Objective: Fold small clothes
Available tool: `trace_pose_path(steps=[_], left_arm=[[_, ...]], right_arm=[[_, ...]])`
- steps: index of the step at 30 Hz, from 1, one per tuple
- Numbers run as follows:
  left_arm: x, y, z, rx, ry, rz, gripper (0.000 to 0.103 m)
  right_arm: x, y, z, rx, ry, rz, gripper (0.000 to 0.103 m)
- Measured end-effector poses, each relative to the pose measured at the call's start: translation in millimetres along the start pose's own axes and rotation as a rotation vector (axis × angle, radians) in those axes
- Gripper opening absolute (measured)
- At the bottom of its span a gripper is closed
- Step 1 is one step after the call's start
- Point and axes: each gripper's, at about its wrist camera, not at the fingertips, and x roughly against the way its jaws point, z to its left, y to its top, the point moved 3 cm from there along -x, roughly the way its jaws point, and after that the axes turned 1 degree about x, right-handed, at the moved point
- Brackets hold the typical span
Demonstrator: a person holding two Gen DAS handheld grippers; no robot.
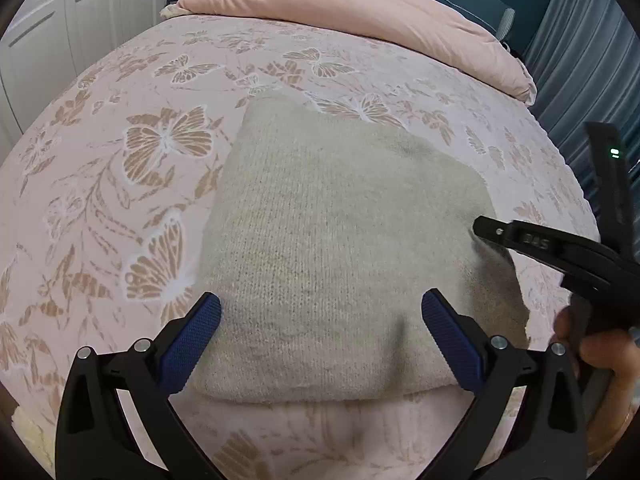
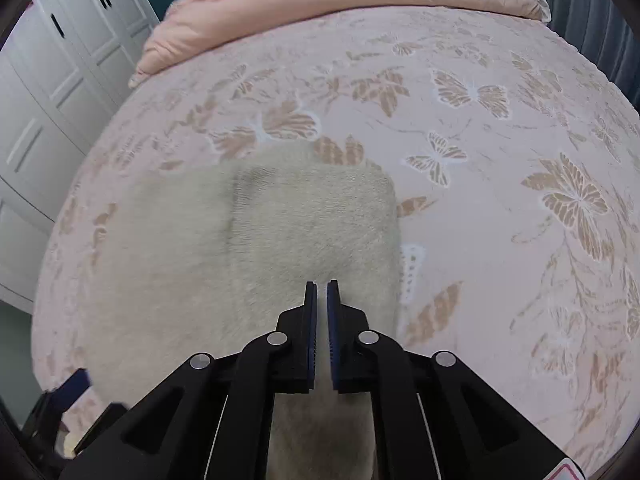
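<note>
Left tool (image 1: 320,344) spread over knit garment (image 1: 340,240) near edge; right tool (image 2: 322,292) pressed together, nearer its right edge.

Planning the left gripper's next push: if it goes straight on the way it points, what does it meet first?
Most likely the cream knit garment. The left gripper has its jaws wide apart over the garment's near edge on the bedspread; how high it sits above the knit is unclear.

Both wrist views close, sharing sweater (image 1: 340,240).
</note>
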Motion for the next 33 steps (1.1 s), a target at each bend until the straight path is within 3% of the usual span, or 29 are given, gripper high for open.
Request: trace_pose_path(steps=[3,6,8,11,15,18,22,25,26,27,28,29,31,33], left_arm=[[10.2,-5.2,6.3,0.034,-0.025,-0.001,0.098],[28.9,-13.6,15.2,0.077,-0.037,-0.031,0.098],[42.9,-20.6,20.0,0.085,-0.031,-0.057,0.098],[59.2,-31.4,24.1,0.062,-0.009,-0.077,0.098],[61.9,-43.8,34.0,0.078,-0.025,-0.024,0.098],[56.8,-51.3,44.2,0.133,-0.051,0.014,0.098],[40.9,-52.2,48.5,0.194,-0.158,0.042,0.098],[15.0,-51.7,56.5,0.286,-0.212,0.070,0.098],[3.8,-51.8,61.2,0.328,-0.216,0.091,0.098],[-6.0,-52.2,64.3,0.359,-0.225,0.104,0.098],[-13.8,-52.5,67.6,0.376,-0.209,0.119,0.097],[-18.2,-51.9,70.1,0.383,-0.194,0.125,0.089],[-16.5,-47.3,69.0,0.344,-0.178,0.104,0.087],[-16.7,-44.3,65.2,0.278,-0.136,0.093,0.089]], right_arm=[[41.8,-25.4,-4.2,-0.035,0.020,-0.047,0.015],[78.3,-59.4,-15.3,-0.064,-0.017,-0.088,0.025],[95.2,-80.2,-21.3,-0.074,-0.050,-0.106,0.030],[102.3,-100.2,-26.5,-0.094,-0.025,-0.086,0.031],[84.4,-108.0,-29.4,-0.105,0.032,-0.035,0.045],[61.5,-105.7,-25.6,-0.104,0.030,0.014,0.049],[32.6,-93.3,-19.1,-0.117,0.096,0.040,0.066],[-0.8,-86.6,-19.7,-0.128,0.083,0.097,0.069],[-10.3,-85.1,-20.6,-0.137,0.084,0.114,0.064],[-13.9,-82.9,-21.0,-0.148,0.100,0.118,0.047],[-11.3,-80.2,-20.7,-0.159,0.117,0.124,0.037],[-1.9,-76.5,-19.3,-0.178,0.150,0.122,0.028],[29.2,-71.5,-16.3,-0.193,0.227,0.060,0.025],[41.6,-76.6,-15.9,-0.171,0.196,0.024,0.027]])
